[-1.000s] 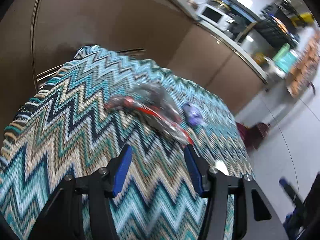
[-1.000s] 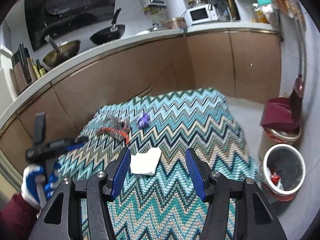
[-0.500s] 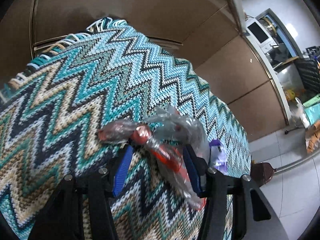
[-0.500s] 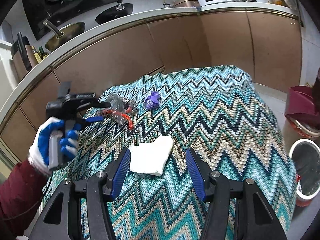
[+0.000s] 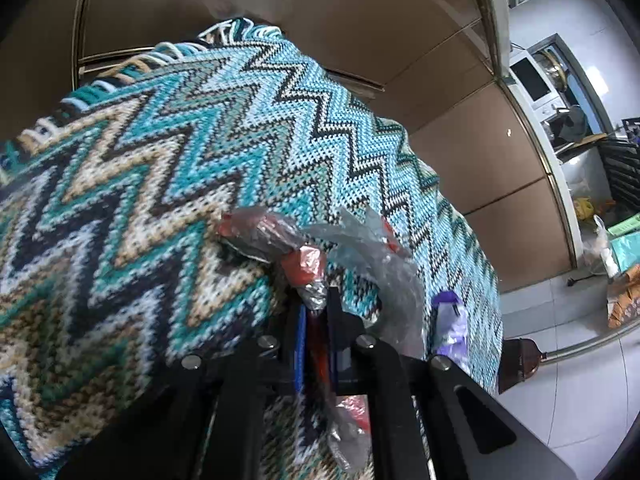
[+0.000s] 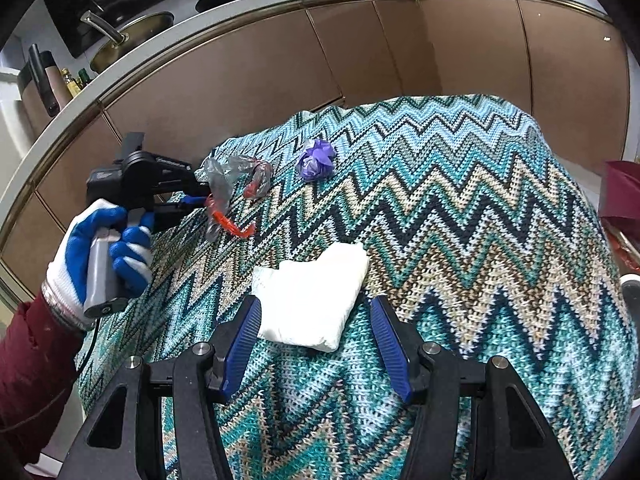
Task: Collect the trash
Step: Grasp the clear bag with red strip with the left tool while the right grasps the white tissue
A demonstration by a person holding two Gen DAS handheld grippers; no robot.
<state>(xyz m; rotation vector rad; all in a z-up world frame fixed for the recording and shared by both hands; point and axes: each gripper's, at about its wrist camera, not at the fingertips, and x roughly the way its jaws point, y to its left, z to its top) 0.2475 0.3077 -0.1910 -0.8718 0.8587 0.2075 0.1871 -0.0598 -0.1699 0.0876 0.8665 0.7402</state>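
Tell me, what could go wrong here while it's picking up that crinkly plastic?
The left claw pinches only one end of the plastic wrapper; the rest dangles loose, so it could slip out or tear when lifted. The knitted blanket might snag on a fingertip. The open right claw could nudge the white tissue away.

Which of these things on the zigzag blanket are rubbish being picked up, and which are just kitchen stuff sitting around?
Part of the job:
- clear and red plastic wrapper, pinched in the left gripper
- white tissue, in front of the open right gripper
- purple wad

Just lying about:
- zigzag blanket
- pan
- cabinets
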